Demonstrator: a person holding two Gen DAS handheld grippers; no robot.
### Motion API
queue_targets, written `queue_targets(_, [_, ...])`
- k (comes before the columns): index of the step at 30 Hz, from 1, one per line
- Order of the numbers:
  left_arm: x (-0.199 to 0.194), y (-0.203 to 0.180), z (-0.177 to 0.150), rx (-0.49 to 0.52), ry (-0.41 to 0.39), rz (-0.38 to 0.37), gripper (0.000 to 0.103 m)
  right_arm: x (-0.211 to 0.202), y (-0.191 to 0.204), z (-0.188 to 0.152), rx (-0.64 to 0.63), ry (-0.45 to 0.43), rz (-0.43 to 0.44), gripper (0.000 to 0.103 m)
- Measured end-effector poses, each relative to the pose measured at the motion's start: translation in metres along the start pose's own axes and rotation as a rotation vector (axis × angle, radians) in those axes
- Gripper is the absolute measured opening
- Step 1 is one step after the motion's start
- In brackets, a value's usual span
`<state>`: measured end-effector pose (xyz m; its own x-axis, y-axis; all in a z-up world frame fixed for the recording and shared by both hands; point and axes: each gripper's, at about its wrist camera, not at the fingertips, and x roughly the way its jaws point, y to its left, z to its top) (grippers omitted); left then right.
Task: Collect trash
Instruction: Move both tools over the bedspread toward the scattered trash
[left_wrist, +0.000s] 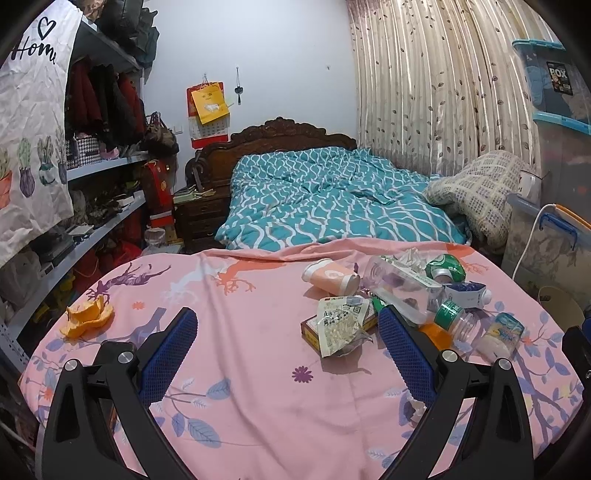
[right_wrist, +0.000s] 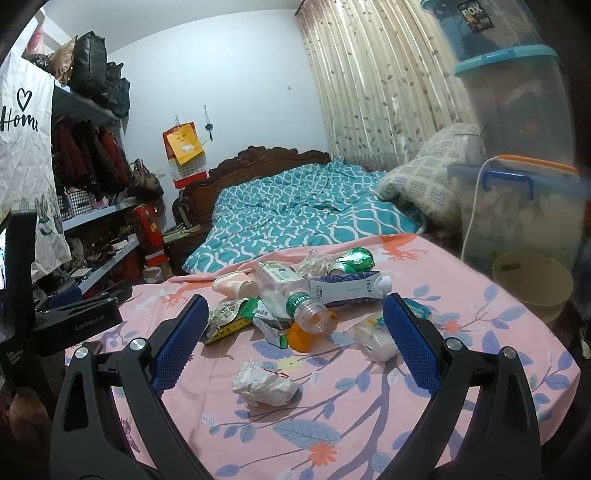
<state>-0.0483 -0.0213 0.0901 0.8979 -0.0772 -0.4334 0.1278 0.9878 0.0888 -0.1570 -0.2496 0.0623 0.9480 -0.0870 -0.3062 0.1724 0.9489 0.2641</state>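
With both the left hand-held gripper and right hand-held gripper spread wide and empty, the trash pile lies at 12 o'clock on the surface, where the round bottle may roll if nudged.

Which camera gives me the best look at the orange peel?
The left wrist view: the orange peel lies unobstructed on the pink sheet, left of the open left claw. The right wrist view doesn't show that peel; its left side is blocked.
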Motion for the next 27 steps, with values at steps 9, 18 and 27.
queue_targets(9, [-0.0061,-0.0005,0.0039,0.004,-0.017,0.001,0.094,-0.0021,-0.003,0.0003,0.019,0.0,-0.008,0.095])
queue_targets(18, [-0.0074,-0.0006,0.0044,0.006,-0.023,0.003,0.094,-0.0046,-0.0057,0.0012,0.029,-0.006,-0.011,0.095])
queue_targets(27, [-0.0086,0.0067,0.0075,-0.009,-0.042,0.003,0.094,-0.005,-0.0071,0.0015,0.03,-0.007,-0.013,0.095])
